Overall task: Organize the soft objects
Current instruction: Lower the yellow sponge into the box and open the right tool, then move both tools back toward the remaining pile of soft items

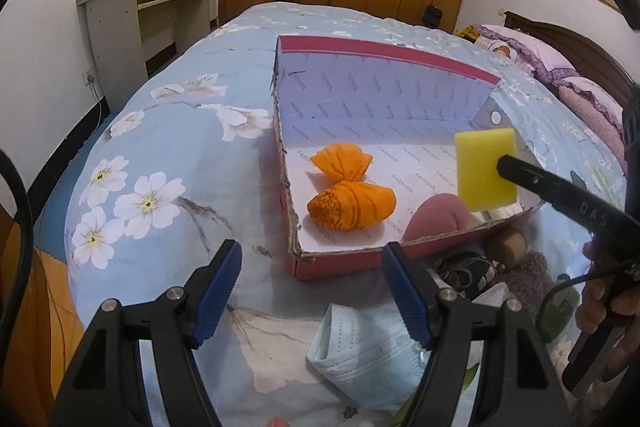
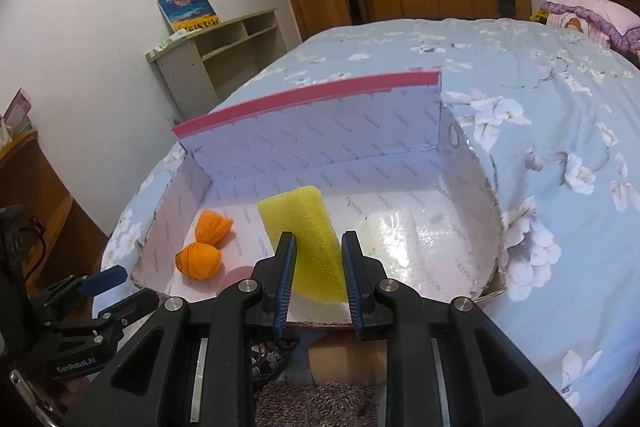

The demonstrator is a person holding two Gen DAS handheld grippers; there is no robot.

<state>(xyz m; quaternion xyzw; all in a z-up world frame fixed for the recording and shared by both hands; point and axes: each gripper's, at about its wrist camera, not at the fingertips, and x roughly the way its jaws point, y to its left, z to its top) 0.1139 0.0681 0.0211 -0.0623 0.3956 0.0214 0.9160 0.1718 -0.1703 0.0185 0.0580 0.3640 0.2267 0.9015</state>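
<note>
The right gripper (image 2: 318, 263) is clamping its blue pads (image 2: 285, 275) on the near end of the yellow sponge (image 2: 304, 227), angling downward and holding it over the red box (image 2: 304, 95), above its near wall. The left gripper (image 1: 310, 291) is hovering just short of that box's near wall with its jaws standing wide apart and nothing between them. A bare hand (image 1: 600, 303) is gripping the right gripper's handle, beside the box's near right corner.

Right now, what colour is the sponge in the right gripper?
Yellow. The sponge sits clamped in the right gripper, clearest in the right wrist view.
</note>
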